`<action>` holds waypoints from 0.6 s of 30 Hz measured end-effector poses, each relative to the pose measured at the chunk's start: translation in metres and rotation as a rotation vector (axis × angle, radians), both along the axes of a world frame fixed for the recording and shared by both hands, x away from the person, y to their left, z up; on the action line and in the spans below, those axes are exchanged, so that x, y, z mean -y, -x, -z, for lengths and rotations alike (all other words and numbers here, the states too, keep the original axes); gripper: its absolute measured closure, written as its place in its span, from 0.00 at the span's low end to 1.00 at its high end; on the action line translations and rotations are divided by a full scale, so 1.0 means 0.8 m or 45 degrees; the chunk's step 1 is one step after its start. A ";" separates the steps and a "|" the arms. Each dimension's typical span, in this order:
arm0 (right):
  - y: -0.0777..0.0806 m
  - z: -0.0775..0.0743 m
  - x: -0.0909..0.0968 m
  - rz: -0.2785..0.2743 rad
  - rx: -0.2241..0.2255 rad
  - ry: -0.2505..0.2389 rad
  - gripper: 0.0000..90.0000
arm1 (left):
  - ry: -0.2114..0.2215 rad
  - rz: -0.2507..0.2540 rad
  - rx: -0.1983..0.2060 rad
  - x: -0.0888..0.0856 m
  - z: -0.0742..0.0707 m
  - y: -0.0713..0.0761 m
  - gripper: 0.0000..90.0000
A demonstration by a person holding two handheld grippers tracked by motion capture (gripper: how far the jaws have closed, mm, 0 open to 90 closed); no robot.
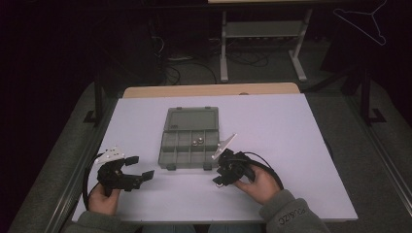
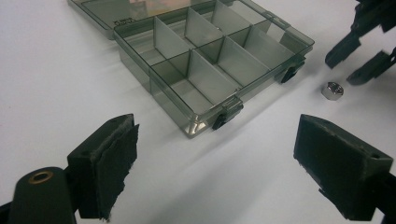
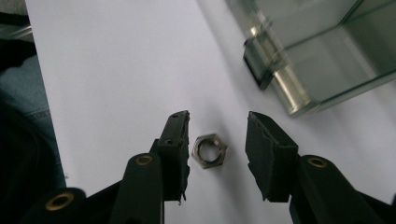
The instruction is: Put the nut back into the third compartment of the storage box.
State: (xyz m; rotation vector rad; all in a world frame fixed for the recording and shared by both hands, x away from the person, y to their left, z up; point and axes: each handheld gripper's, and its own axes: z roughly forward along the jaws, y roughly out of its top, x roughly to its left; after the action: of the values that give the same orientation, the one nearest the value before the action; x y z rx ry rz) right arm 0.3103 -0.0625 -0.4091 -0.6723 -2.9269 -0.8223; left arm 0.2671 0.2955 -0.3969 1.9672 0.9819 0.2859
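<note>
Both grippers, left (image 2: 215,154) and right (image 3: 217,144), gape; open box (image 1: 189,141) holds two nuts (image 1: 197,142).

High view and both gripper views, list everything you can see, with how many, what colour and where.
Table: one, white top, centre of the room.
Compartment box: one, clear grey, lid open, mid-table.
Nuts in box: two, silvery, in one compartment of its back row.
Loose nut: one, silvery, flat on the table near the box's front corner, between the right gripper's open pads, untouched.
Hanger: one, white wire, top right background.
Table frame: one, pale grey, behind.
Left gripper: one, black, open, front left.
Right gripper: one, black, open, over the loose nut.
Hands: two, front edge.
</note>
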 end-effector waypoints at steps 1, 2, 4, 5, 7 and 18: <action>0.000 0.000 0.000 0.000 0.000 0.000 0.65 | 0.000 0.000 0.000 0.000 0.000 0.000 0.14; 0.001 0.003 0.000 0.002 -0.003 0.003 0.65 | -0.002 0.001 -0.001 0.000 0.000 0.000 0.14; 0.003 0.009 0.001 0.005 -0.020 0.003 0.65 | -0.001 0.002 -0.001 0.000 0.000 0.000 0.14; 0.005 0.014 0.000 0.009 -0.023 0.014 0.66 | 0.002 0.000 0.000 0.001 0.000 0.000 0.14; 0.007 0.017 -0.001 0.006 -0.023 0.022 0.66 | -0.014 0.010 0.001 -0.001 0.000 0.000 0.14; 0.012 0.021 -0.007 -0.008 0.032 0.091 0.74 | -0.020 0.015 0.003 -0.001 -0.001 -0.001 0.14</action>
State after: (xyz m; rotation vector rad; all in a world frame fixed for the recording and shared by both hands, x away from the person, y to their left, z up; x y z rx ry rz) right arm 0.3009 -0.0566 -0.4263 -0.6611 -2.9919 -0.7344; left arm 0.2677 0.2965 -0.3965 1.9854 0.9694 0.2900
